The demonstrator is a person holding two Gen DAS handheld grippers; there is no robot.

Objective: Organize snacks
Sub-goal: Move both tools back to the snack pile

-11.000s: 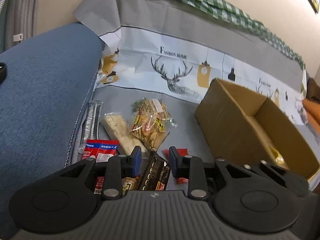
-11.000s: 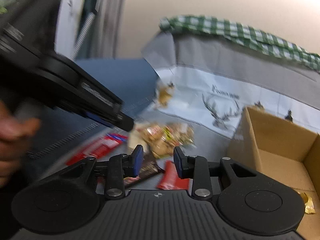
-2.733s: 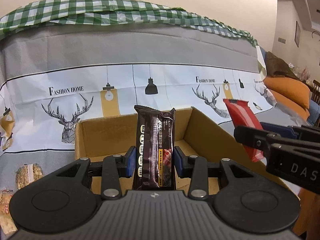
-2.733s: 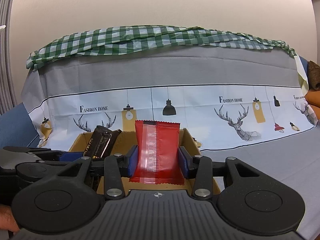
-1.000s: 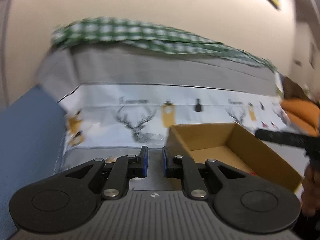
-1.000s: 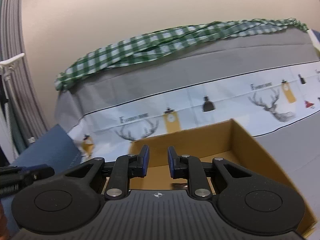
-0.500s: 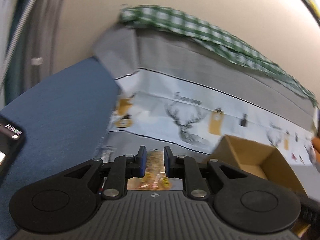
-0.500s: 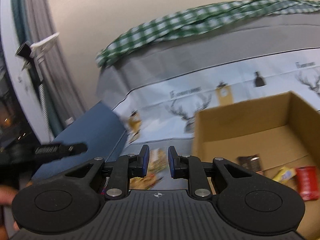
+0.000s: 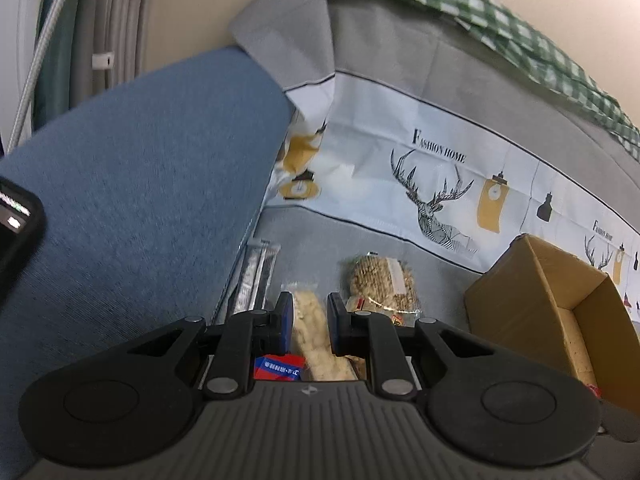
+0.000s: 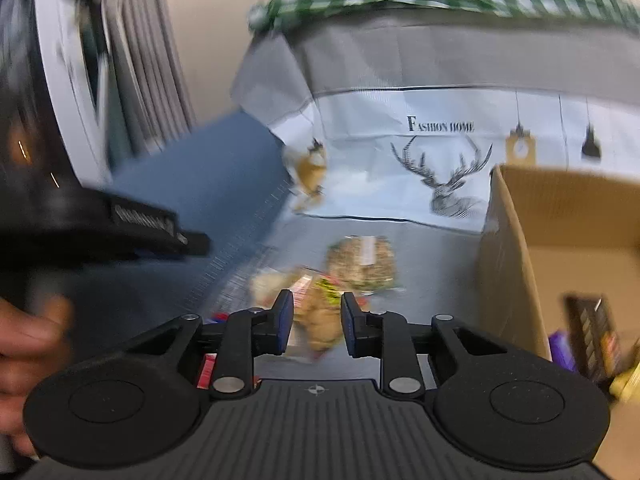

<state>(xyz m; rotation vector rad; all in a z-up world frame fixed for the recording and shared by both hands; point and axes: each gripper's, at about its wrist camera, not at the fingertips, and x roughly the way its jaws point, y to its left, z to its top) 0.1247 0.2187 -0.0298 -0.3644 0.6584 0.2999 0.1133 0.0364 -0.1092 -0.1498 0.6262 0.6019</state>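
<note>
Several snack packets [image 9: 316, 336] are seen lying lengthwise away from the camera beside the cardboard box [image 9: 532, 304]. Nothing is grasped: left gripper [image 9: 309, 322] slightly parted, right gripper [image 10: 316, 322] opening. Labels are blurred.

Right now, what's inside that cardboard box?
In the right wrist view the cardboard box holds a dark snack bar, something purple and something yellow. The gripper body hides the rest.

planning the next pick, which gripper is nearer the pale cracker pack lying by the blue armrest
Left. The left gripper hangs over the pale cracker pack, framing it. The right gripper, jaws opening, aims at the orange snack bag beside it.
</note>
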